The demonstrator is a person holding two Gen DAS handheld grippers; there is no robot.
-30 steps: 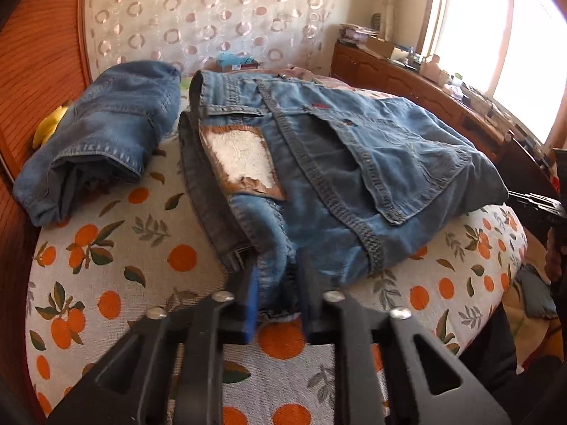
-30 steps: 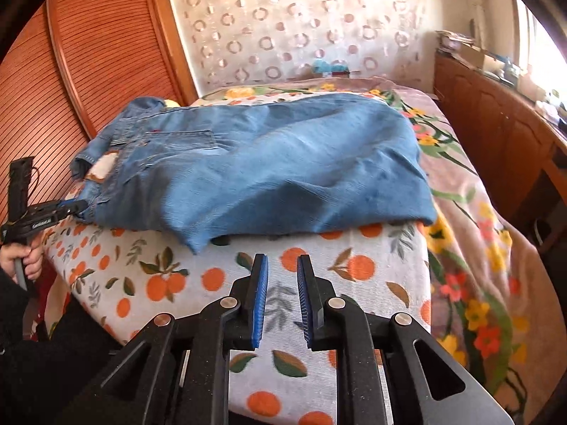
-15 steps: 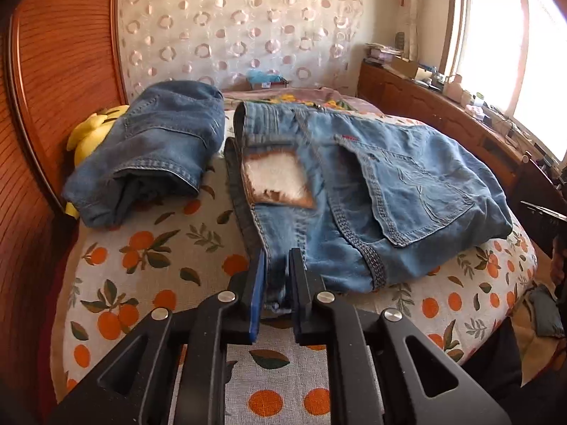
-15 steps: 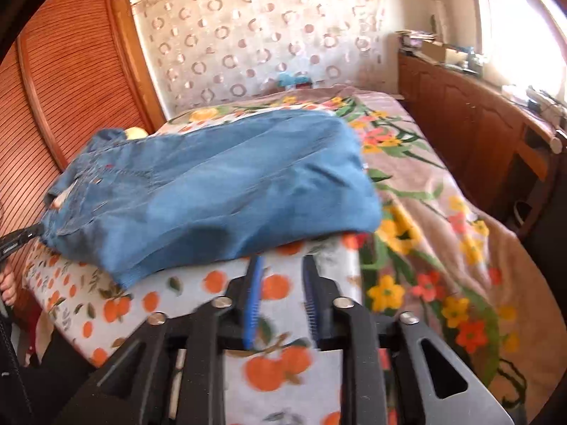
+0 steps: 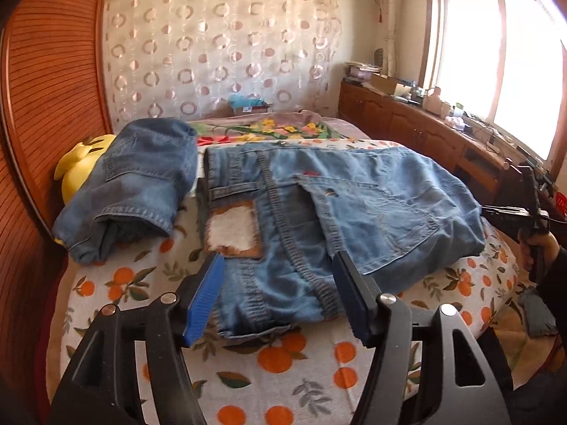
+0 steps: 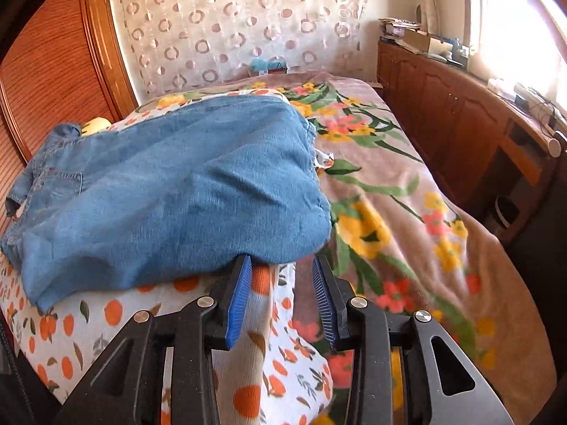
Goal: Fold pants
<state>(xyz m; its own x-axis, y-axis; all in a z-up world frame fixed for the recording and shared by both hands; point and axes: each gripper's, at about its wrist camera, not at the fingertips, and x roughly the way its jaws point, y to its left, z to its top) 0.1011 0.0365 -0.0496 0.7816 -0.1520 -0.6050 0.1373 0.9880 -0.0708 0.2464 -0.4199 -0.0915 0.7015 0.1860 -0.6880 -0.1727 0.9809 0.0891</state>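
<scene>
Lying folded on the orange-print bed cover [image 5: 117,283], the pants [image 5: 340,209] are released; left gripper [image 5: 280,290] fingers spreading, clear of denim. Right gripper [image 6: 281,290] fingers opening at the fold's corner, holding nothing.

The pants [image 5: 340,209] are blue jean cloth, thick and a bit rough, with bumpy seams and a worn white patch [image 5: 232,232] that looks fuzzy. A second pair of jeans [image 5: 138,180] is the same faded cloth. The cover [image 5: 283,382] with oranges on it is soft woven cloth. The flower blanket [image 6: 407,212] looks fluffy. The wall panel [image 5: 46,71] is brown wood with thin lines, a little shiny. The left gripper [image 5: 280,294] is black matt plastic with ridged blue pads [image 5: 205,297] and shiny metal screws. The curtain [image 5: 219,46] is thin, glossy cloth.
</scene>
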